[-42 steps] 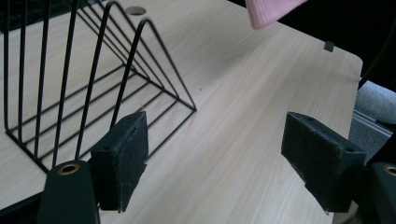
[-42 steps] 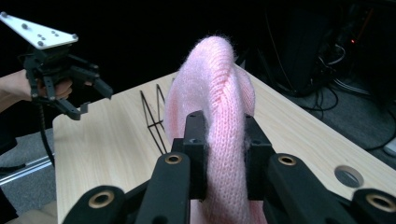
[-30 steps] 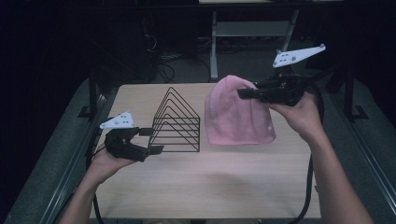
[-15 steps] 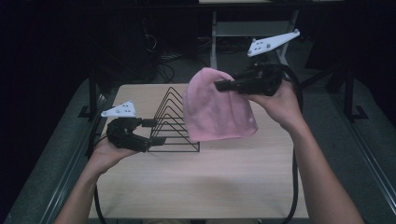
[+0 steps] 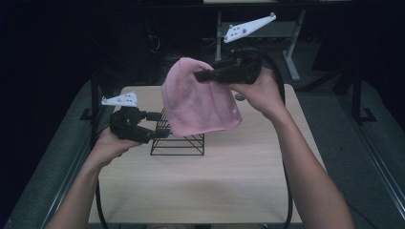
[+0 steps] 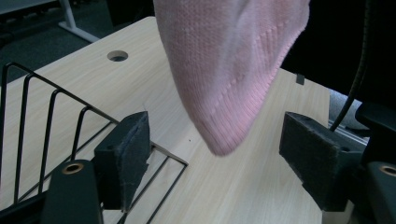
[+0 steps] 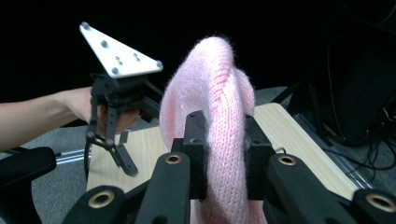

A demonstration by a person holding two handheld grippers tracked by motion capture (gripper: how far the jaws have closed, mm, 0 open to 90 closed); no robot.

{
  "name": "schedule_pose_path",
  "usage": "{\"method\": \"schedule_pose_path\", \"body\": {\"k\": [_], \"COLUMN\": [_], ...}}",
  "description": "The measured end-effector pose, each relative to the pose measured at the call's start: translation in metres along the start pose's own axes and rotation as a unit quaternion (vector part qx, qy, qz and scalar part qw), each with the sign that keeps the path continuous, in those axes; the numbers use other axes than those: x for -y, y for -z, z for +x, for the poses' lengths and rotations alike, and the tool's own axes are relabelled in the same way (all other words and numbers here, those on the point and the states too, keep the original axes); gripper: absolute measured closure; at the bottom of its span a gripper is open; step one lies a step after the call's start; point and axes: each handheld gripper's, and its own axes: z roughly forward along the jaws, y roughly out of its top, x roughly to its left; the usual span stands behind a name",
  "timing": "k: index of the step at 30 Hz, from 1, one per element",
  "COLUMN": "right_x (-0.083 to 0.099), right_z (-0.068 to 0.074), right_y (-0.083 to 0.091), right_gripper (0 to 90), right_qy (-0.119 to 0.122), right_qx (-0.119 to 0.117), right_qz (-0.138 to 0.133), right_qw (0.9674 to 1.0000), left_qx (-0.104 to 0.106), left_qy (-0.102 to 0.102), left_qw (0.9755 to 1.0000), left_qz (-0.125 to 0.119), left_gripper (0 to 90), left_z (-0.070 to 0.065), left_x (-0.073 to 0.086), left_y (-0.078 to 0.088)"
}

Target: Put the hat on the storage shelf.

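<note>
Two grippers up: right gripper (image 5: 198, 75) clamped on pink knit hat (image 5: 198, 102), hanging above wire rack (image 5: 179, 139); left gripper (image 5: 161, 125) spread apart, empty, beside rack on table (image 5: 200, 186).

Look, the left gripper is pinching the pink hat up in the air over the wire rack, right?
Not quite: the right gripper pinches the pink hat above the wire rack, as the right gripper view shows.

The high view looks down over the table (image 5: 200, 191) from the person's side, while both gripper views sit close behind their jaws, all sharing the pink hat (image 5: 198, 100).
</note>
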Motion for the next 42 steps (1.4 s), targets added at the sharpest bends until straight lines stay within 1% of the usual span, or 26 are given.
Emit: {"method": "schedule_pose_path", "body": {"k": [1,3,4,6,8,11,13,15,16,18,21,23,25,30,38,40,42], "right_x": [-0.002,-0.006,-0.007,-0.010,-0.012,-0.015,-0.016,-0.018,-0.018,-0.019,-0.020,-0.020,-0.019,-0.017,-0.004,-0.002,0.000], "right_z": [0.000,0.000,0.000,0.000,-0.001,-0.002,-0.004,-0.005,-0.006,-0.008,-0.012,-0.015,-0.017,-0.025,-0.039,-0.043,-0.045], "right_y": [-0.002,-0.007,-0.008,-0.012,-0.015,-0.019,-0.021,-0.023,-0.023,-0.024,-0.026,-0.028,-0.030,-0.036,-0.052,-0.055,-0.058], "right_gripper": [76.3,76.3,76.3,76.4,76.3,76.5,76.6,76.7,76.8,76.8,76.9,76.9,77.0,77.0,76.9,77.0,76.9], "right_qy": [0.000,0.002,0.004,0.006,0.004,0.007,0.008,0.008,0.007,0.006,0.003,0.001,-0.001,-0.007,-0.021,-0.024,-0.025], "right_qx": [-0.002,-0.005,-0.006,-0.009,-0.011,-0.013,-0.013,-0.011,-0.010,-0.008,-0.005,-0.003,-0.001,0.000,0.000,0.000,0.001], "right_qz": [0.000,-0.002,-0.003,-0.006,-0.009,-0.011,-0.015,-0.015,-0.016,-0.017,-0.018,-0.019,-0.019,-0.020,-0.008,-0.007,-0.004], "right_qw": [1.0000,1.0000,1.0000,0.9999,0.9999,0.9998,0.9998,0.9998,0.9998,0.9998,0.9998,0.9998,0.9998,0.9998,0.9997,0.9997,0.9997], "left_qx": [0.002,0.012,0.022,0.031,0.035,0.034,0.026,0.018,0.013,0.004,-0.010,-0.017,-0.029,-0.045,-0.061,-0.062,-0.066], "left_qy": [0.001,0.011,0.013,0.024,0.025,0.027,0.023,0.018,0.016,0.014,0.012,0.008,0.002,-0.005,-0.002,0.000,-0.002], "left_qw": [1.0000,0.9999,0.9997,0.9993,0.9991,0.9991,0.9994,0.9996,0.9998,0.9999,0.9999,0.9998,0.9996,0.9988,0.9967,0.9964,0.9960], "left_qz": [0.002,0.001,-0.001,-0.001,-0.003,-0.004,-0.005,-0.008,-0.006,-0.008,-0.004,0.000,0.005,0.019,0.053,0.057,0.060], "left_gripper": [26.7,31.3,33.4,40.4,49.0,62.3,72.5,79.6,81.3,82.4,82.7,82.7,82.8,82.8,82.7,82.7,82.7], "left_z": [0.002,0.006,0.008,0.012,0.015,0.019,0.022,0.025,0.027,0.031,0.035,0.038,0.040,0.048,0.060,0.062,0.064], "left_x": [0.000,-0.001,-0.002,-0.002,-0.002,-0.002,-0.003,-0.004,-0.004,-0.006,-0.008,-0.010,-0.012,-0.013,-0.006,-0.005,-0.003], "left_y": [-0.001,-0.002,-0.003,-0.003,-0.002,0.000,0.002,0.005,0.007,0.009,0.012,0.013,0.015,0.014,0.004,0.002,0.000]}}
